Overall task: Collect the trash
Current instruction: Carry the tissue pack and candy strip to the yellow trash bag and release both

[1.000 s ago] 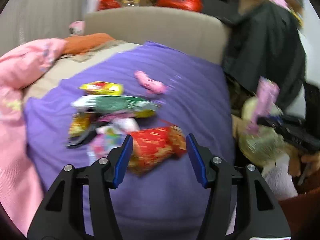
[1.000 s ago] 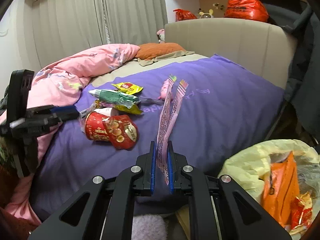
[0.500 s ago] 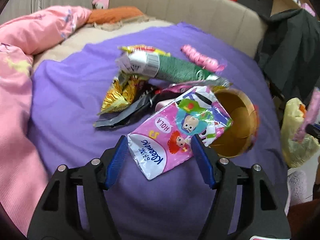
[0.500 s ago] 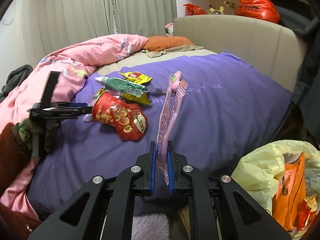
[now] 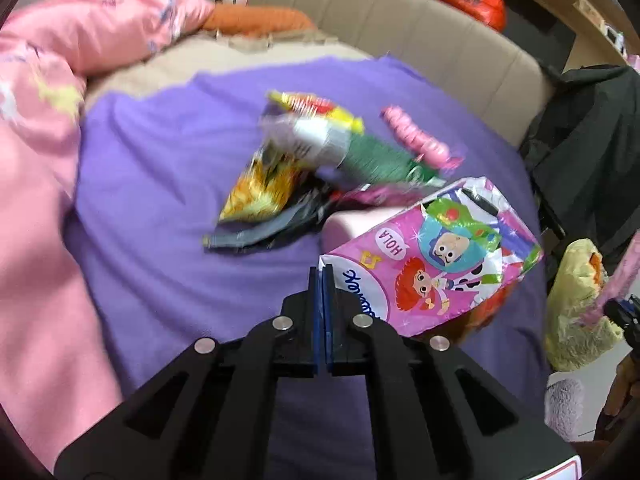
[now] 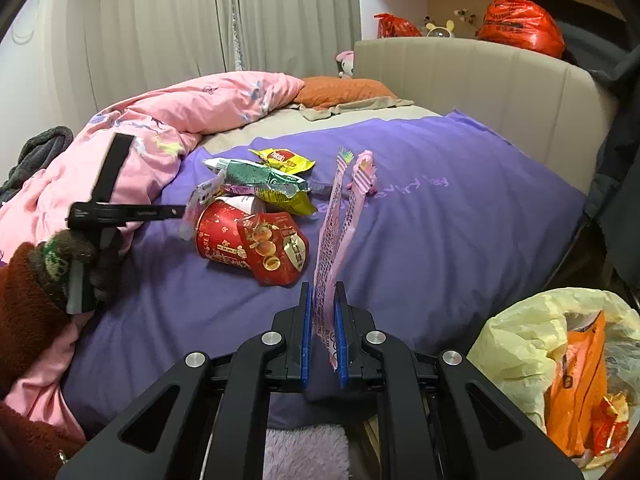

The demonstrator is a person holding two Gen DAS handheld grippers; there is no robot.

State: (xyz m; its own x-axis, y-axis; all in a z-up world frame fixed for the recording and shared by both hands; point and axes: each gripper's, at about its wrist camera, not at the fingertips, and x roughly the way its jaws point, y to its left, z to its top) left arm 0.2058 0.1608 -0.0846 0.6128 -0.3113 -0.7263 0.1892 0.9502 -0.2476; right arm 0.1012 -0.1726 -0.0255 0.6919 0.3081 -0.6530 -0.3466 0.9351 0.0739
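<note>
Left gripper [image 5: 322,276] has just clamped the tissue pack [image 5: 432,256] corner beside the cup [image 6: 250,246]; lift gently. Right gripper [image 6: 323,312] grips a wrapper [image 6: 336,232].

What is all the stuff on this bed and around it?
tissue pack: one, pink with cartoons, lifted by its corner
noodle cup: one, red, lying on the blanket
snack wrappers: three, green, yellow, gold, piled behind the noodle cup
long wrapper: one, pink, standing in the right tool
blanket: one, purple, under the trash
quilt: one, pink, bunched left of the blanket
pillow: one, orange, beyond the quilt
trash bag: one, pale yellow, lower right
red bags: two, red, high at the back
left tool: one, black, just closed on the tissue pack's corner
right tool: one, black, shut on the long wrapper
</note>
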